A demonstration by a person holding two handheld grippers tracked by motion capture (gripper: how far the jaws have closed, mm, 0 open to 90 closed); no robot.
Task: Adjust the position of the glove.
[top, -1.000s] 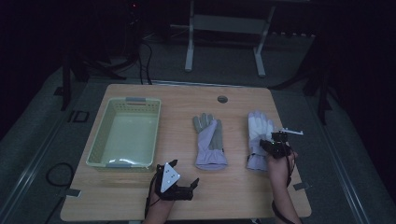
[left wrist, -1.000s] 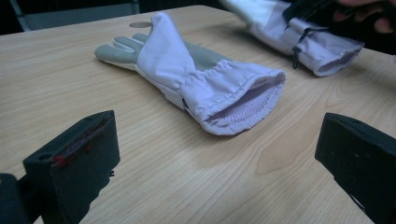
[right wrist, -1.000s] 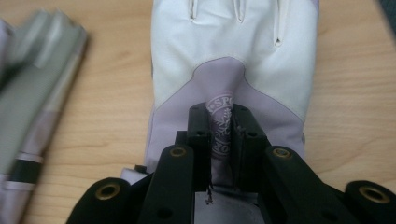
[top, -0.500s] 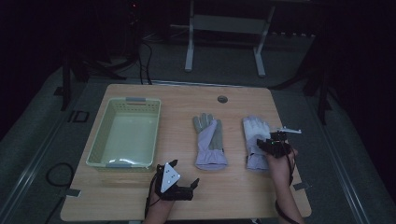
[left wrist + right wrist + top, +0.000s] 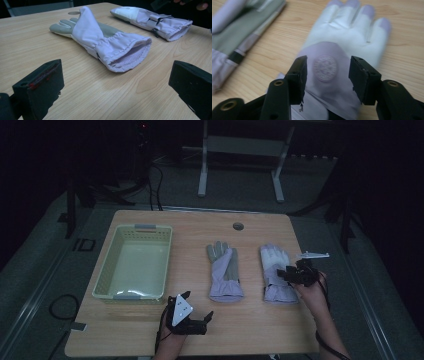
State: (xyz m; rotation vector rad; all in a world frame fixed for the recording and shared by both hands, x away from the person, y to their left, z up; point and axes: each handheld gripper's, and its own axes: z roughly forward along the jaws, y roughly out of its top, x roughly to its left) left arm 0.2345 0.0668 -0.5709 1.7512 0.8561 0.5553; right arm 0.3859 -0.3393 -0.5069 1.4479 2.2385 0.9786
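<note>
A: Where does the right glove (image 5: pixel 276 274) lie?

B: It lies flat on the table (image 5: pixel 250 330), at the right side, with its fingers pointing away from the person. In the right gripper view it (image 5: pixel 342 47) is directly under the right gripper (image 5: pixel 327 72), and the round badge (image 5: pixel 325 68) on its back shows between the two jaws.

A: Does that gripper hold it?

B: No. The jaws have just been opening; now they stand about half apart, one at each side of the badge, and the pads do not press the cloth. In the high view the right gripper (image 5: pixel 285 274) is over the cuff end of this glove.

A: And the other glove?

B: The left glove (image 5: pixel 224 272) lies near the middle of the table, beside the first one but apart from it. It (image 5: pixel 105 42) has a grey palm part, and its open cuff faces the left gripper.

A: How is the left gripper?

B: The left gripper (image 5: pixel 197 309) rests near the front edge of the table, its jaws wide, with only bare wood between them. The glove is a little ahead of them.

A: Anything else?

B: A pale green basket (image 5: pixel 100 290) stands at the left, well apart from both gloves.
</note>
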